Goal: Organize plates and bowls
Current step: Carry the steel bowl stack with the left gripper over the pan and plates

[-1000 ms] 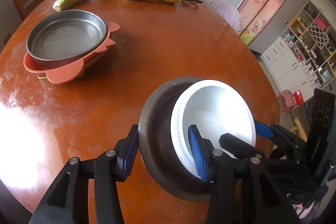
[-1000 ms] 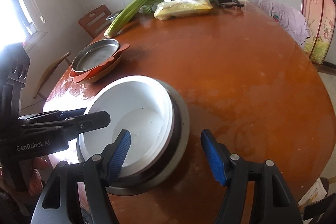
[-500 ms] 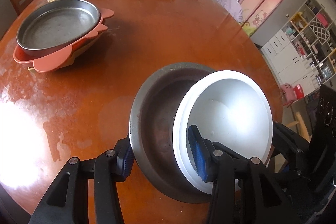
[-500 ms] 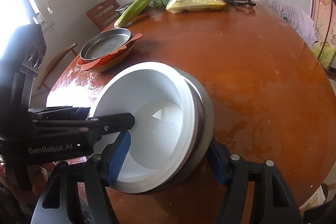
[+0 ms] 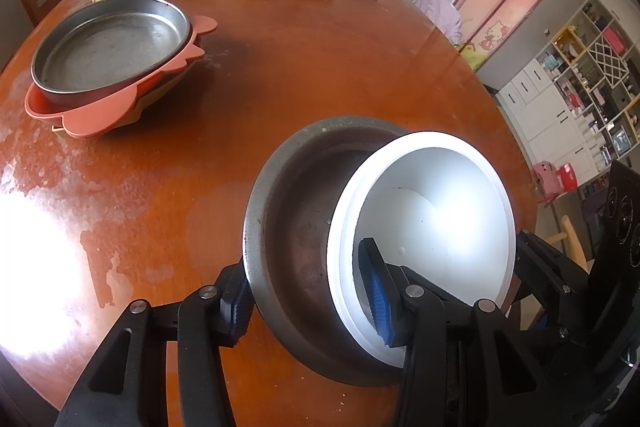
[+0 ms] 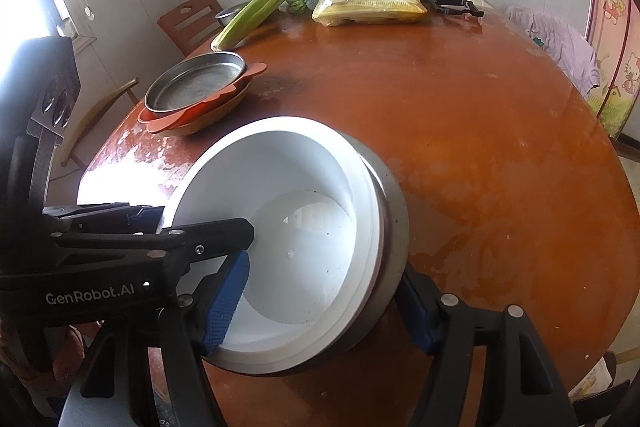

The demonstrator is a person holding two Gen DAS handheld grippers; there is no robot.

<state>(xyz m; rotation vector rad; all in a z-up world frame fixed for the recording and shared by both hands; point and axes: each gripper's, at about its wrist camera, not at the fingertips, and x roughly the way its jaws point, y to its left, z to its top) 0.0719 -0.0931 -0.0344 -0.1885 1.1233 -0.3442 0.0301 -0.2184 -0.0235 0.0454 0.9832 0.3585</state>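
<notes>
Bowls (image 5: 424, 227) sat nested, white in steel (image 5: 288, 211), tilted above the near table (image 5: 280, 67); left gripper (image 5: 308, 287) and right gripper (image 6: 320, 303) each clamped the walls; right jaws had just been widening; better to lift both evenly so the pair stays level

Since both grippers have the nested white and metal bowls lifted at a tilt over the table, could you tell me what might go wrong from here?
1. The white bowl sits loose and tilted inside the metal bowl; it could slide out.
2. The left gripper and right gripper each clamp one edge; the right jaws have just been opening, so that grip may slip.
3. A drop would land near the table edge.
</notes>
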